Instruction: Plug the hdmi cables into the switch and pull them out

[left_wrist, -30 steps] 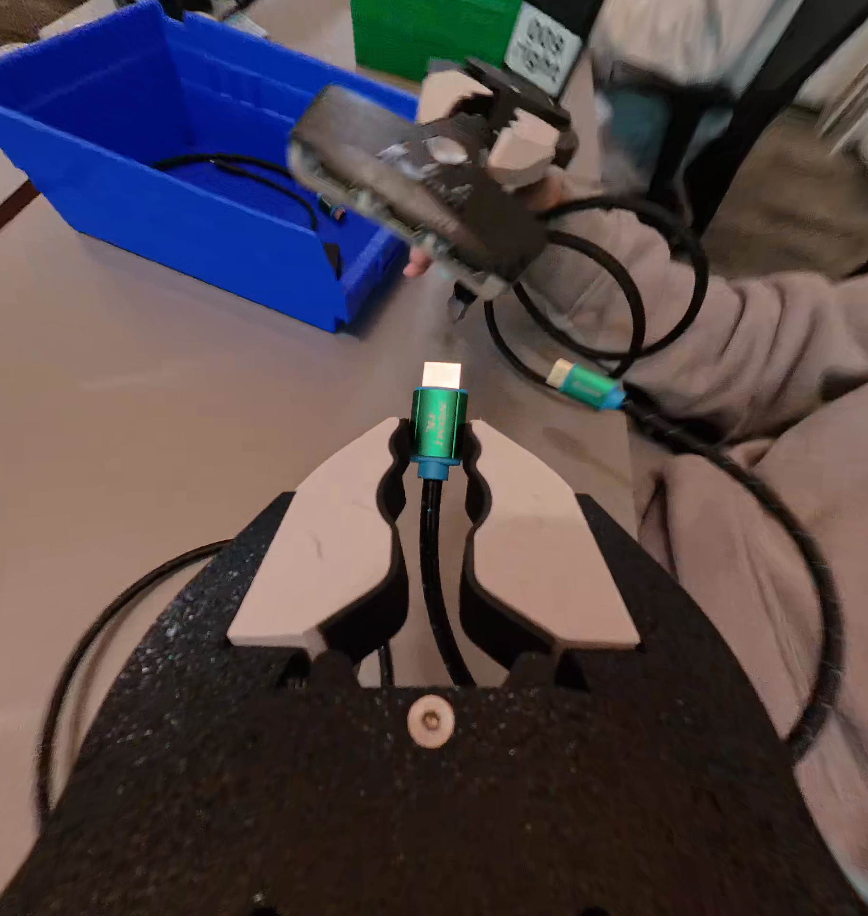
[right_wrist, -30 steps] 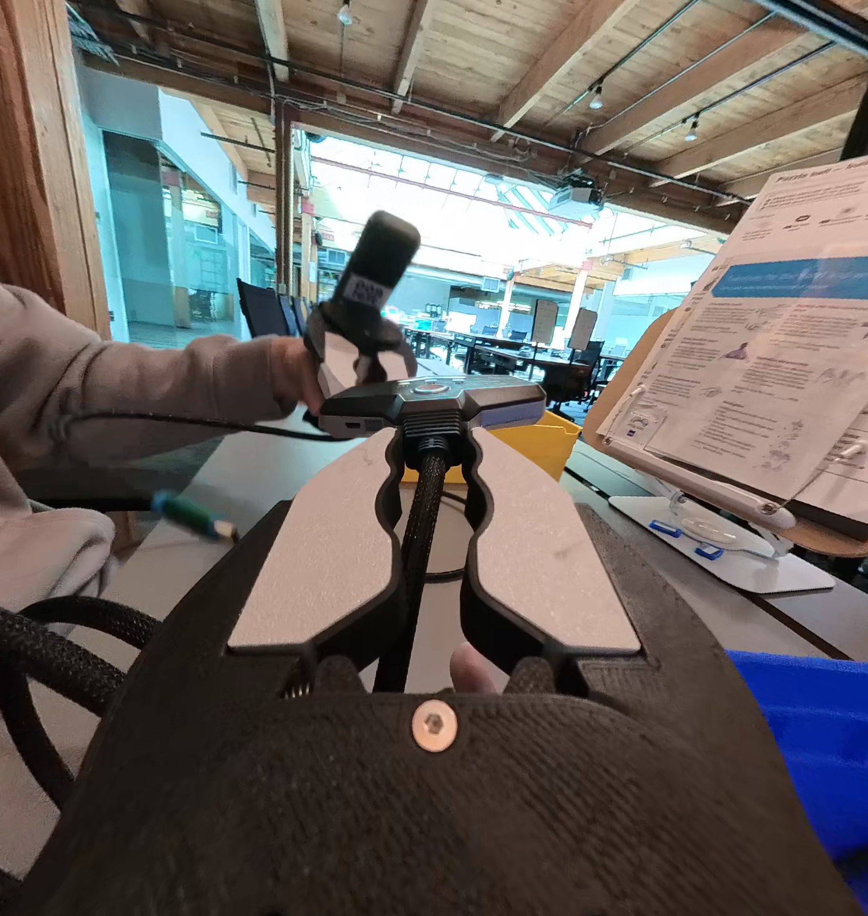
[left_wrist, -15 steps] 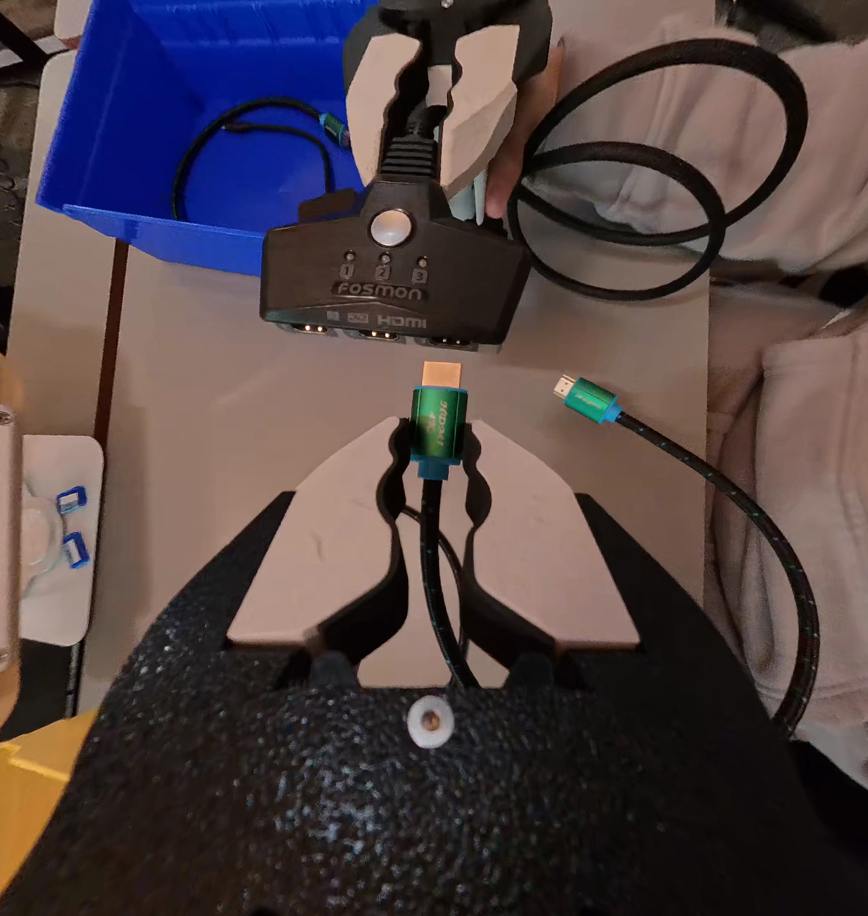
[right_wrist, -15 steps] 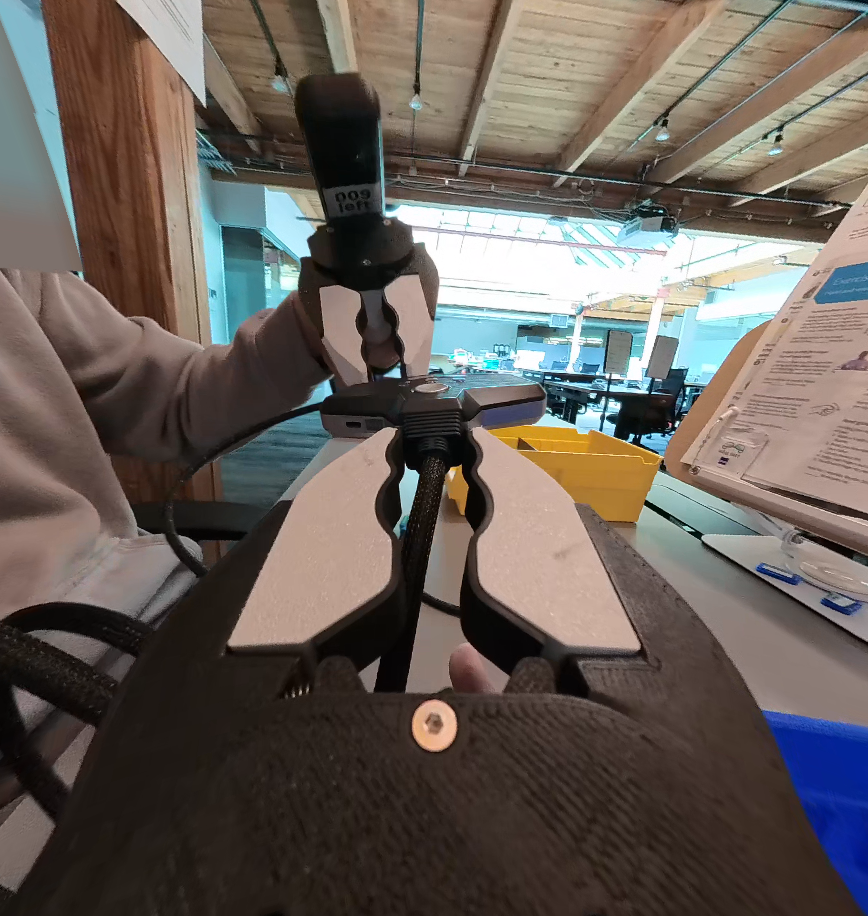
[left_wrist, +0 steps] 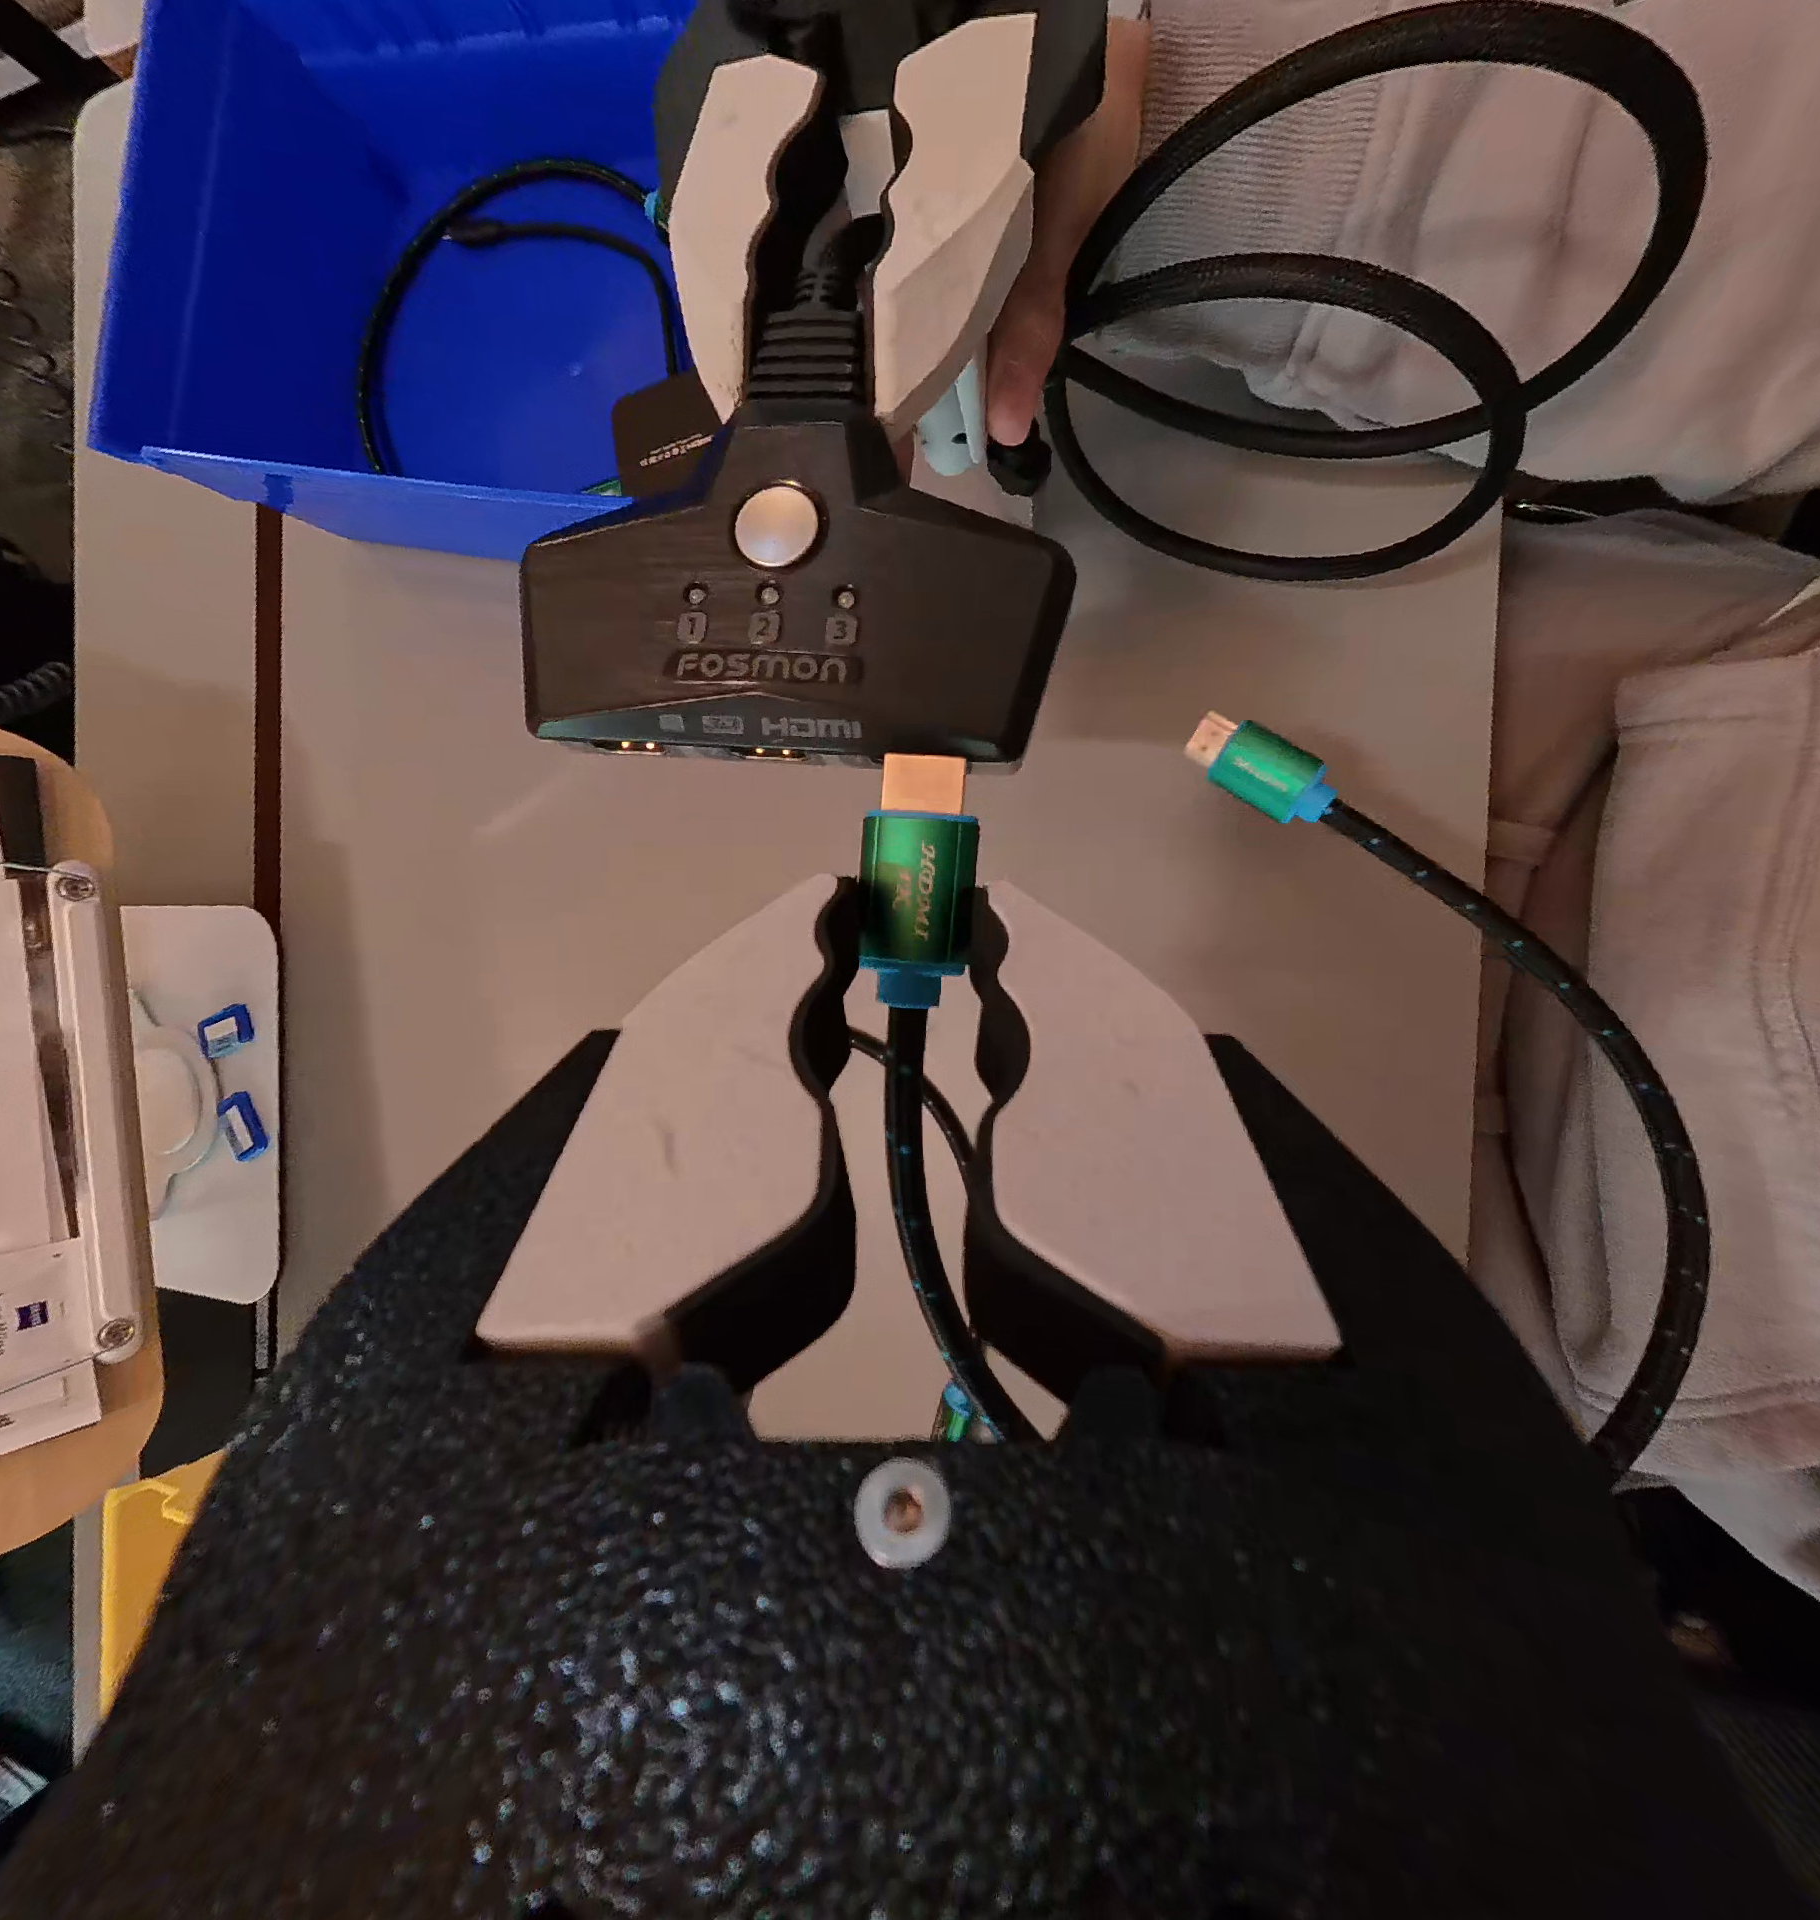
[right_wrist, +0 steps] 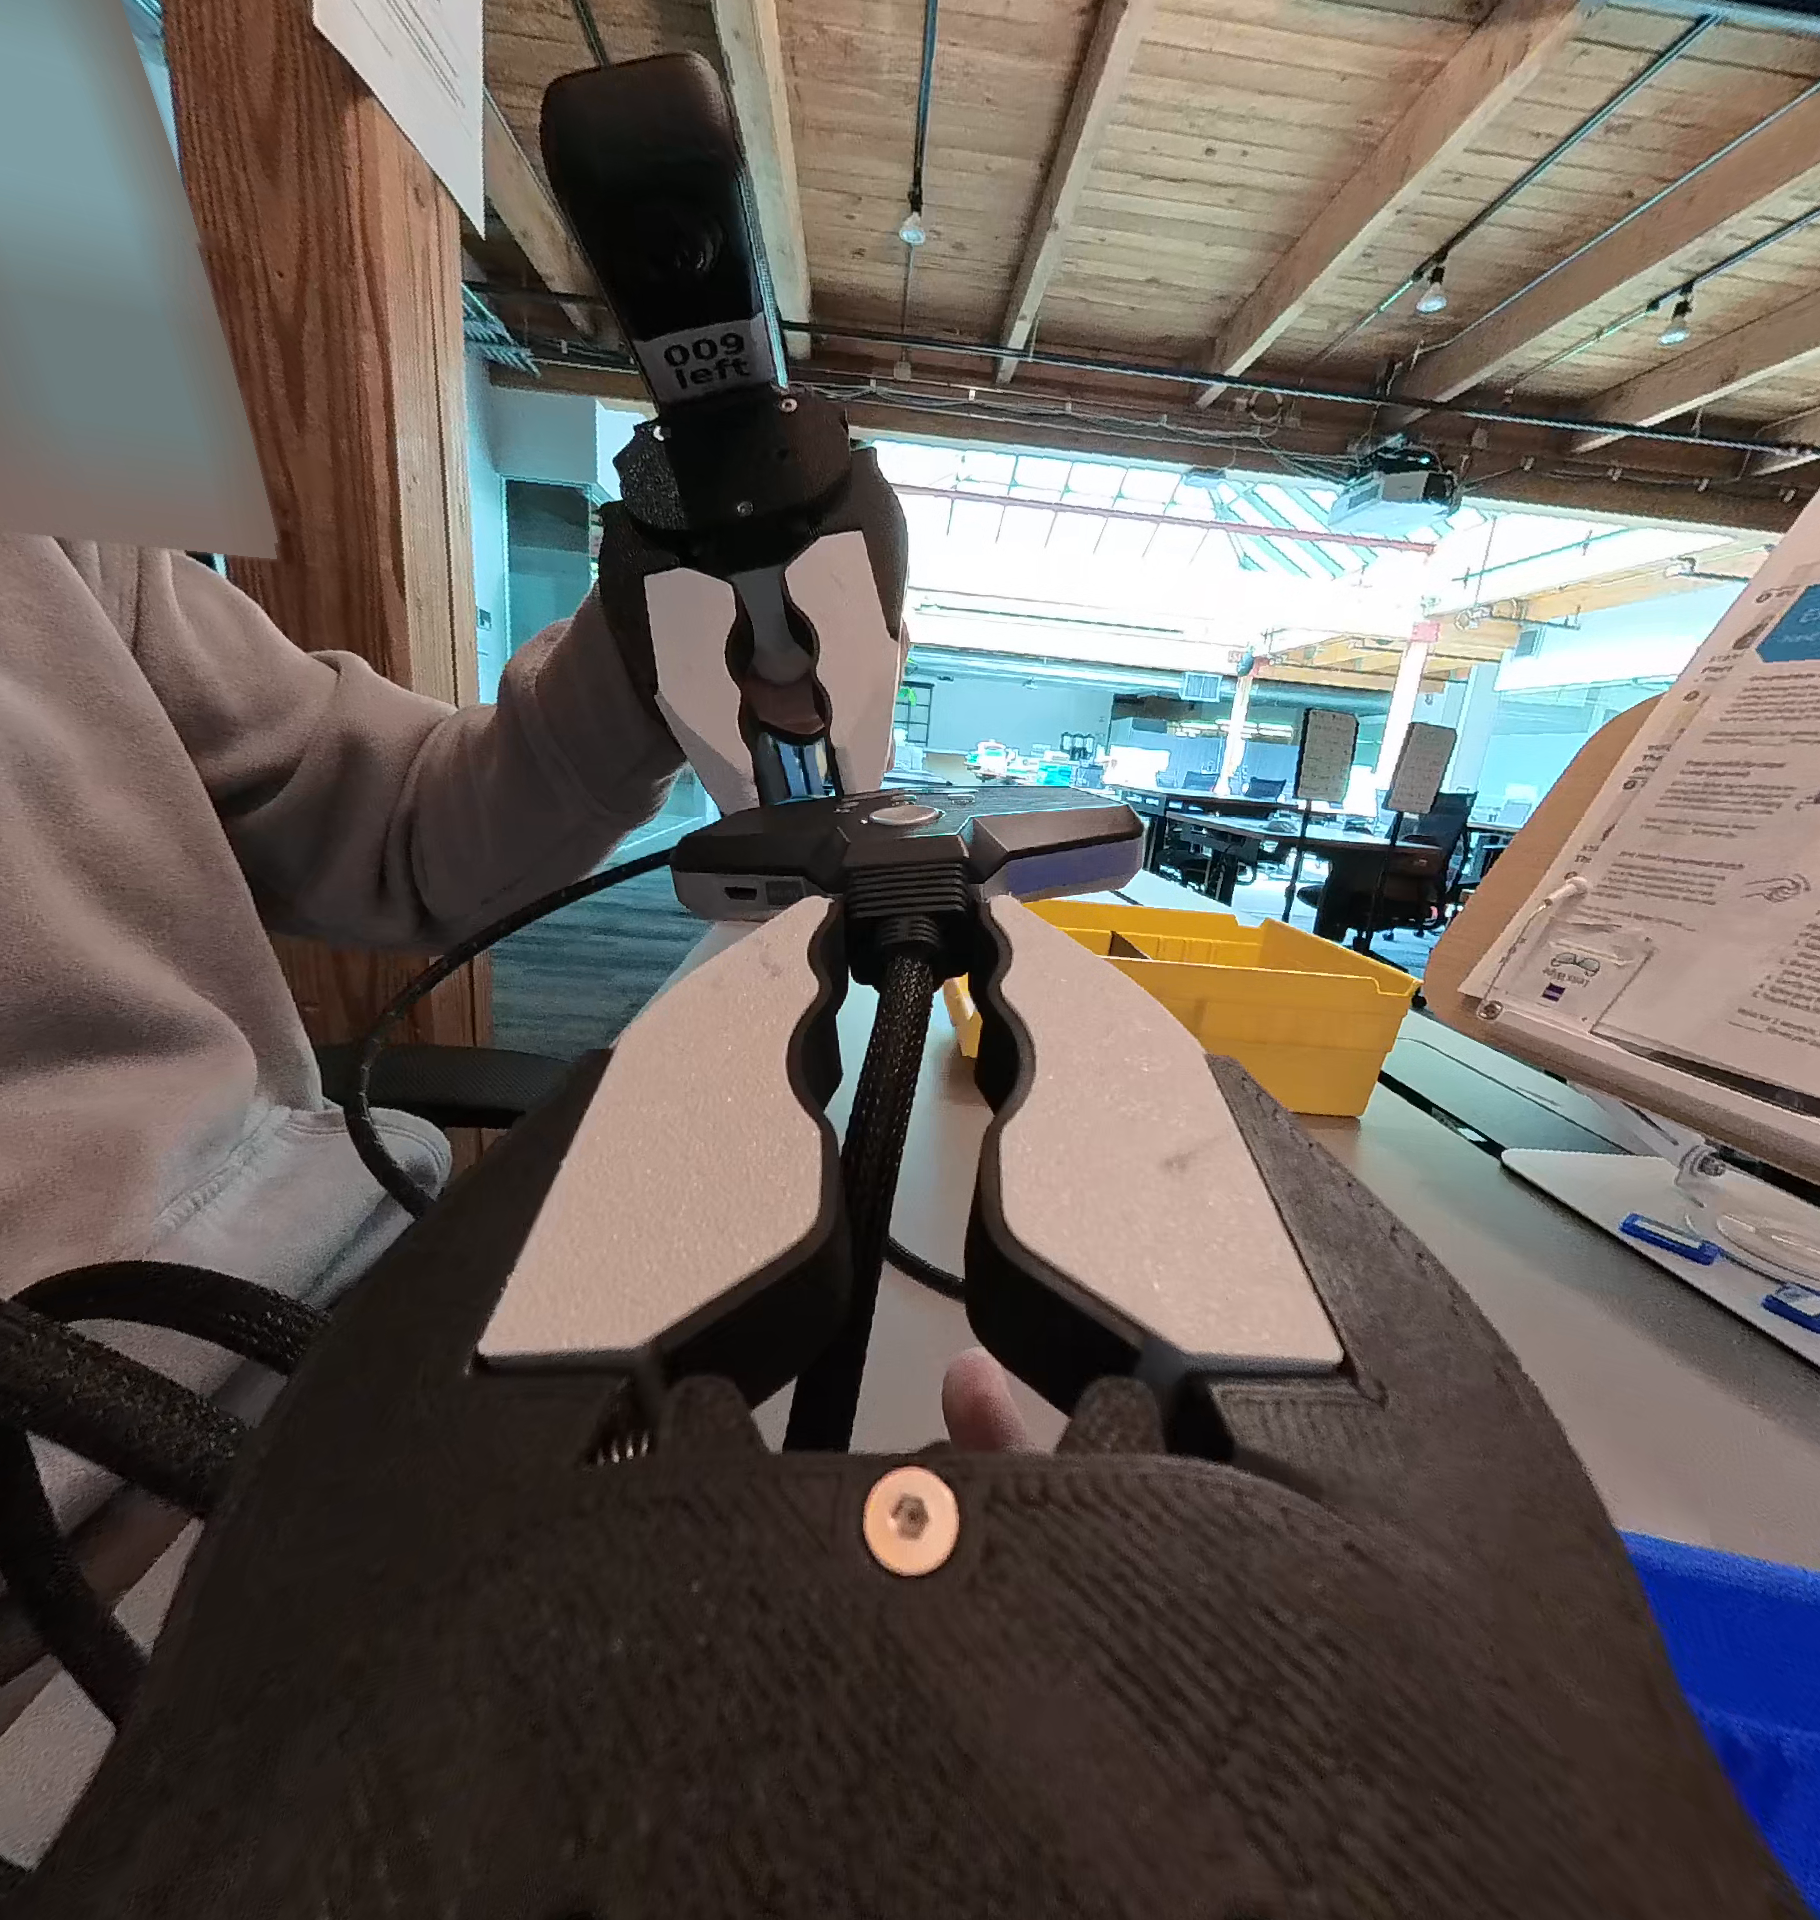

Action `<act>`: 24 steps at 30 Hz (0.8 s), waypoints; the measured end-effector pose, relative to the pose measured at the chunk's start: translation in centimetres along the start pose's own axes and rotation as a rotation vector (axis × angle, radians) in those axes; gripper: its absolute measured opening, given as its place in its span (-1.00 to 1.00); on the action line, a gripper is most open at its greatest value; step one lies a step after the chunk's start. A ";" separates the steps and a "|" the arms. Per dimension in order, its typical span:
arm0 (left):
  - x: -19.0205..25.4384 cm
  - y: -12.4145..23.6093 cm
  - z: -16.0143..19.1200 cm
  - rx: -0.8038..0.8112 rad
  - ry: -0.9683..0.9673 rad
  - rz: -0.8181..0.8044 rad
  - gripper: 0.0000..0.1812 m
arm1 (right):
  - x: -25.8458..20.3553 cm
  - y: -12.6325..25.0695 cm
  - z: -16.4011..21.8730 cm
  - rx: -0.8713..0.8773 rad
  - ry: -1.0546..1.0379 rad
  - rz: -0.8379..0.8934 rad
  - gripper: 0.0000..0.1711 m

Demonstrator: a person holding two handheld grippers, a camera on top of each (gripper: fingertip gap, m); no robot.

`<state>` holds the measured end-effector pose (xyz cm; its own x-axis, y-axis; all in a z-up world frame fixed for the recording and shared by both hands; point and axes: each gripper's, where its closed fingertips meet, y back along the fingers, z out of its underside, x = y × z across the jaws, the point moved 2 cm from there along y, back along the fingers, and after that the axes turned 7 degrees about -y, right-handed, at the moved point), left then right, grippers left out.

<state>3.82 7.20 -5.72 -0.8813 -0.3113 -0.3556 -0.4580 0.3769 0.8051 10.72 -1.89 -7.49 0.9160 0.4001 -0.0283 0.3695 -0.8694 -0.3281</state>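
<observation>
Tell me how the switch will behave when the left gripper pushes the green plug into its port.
The switch hangs off the table, held by the right gripper only at its ribbed cable neck, so it will probably pivot or yield backward. It looks small and light, giving little resistance. The green plug looks rigid and sits squarely in the left gripper, so it should push straight.

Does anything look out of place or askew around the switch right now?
Nothing looks damaged. One oddity: a second green HDMI plug lies loose on the table, unplugged. The left gripper holds its green plug at the switch, lined up with the rightmost port, while the right gripper grips the switch's cable end.
</observation>
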 end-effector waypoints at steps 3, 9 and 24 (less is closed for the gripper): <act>0.0 -0.1 0.1 -0.013 -0.002 -0.007 -0.78 | 0.1 0.0 0.2 -0.007 -0.002 0.004 -0.74; 0.2 -0.5 0.6 -0.063 -0.009 -0.017 -0.78 | 0.1 -0.1 0.3 -0.010 -0.001 0.003 -0.74; 0.3 -0.9 0.6 -0.122 -0.038 -0.032 -0.78 | 0.0 0.1 0.9 -0.046 -0.018 -0.007 -0.74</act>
<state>3.93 7.27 -6.85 -0.8710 -0.2877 -0.3982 -0.4709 0.2579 0.8437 10.64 -1.66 -8.36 0.9106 0.4111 -0.0429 0.3833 -0.8787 -0.2846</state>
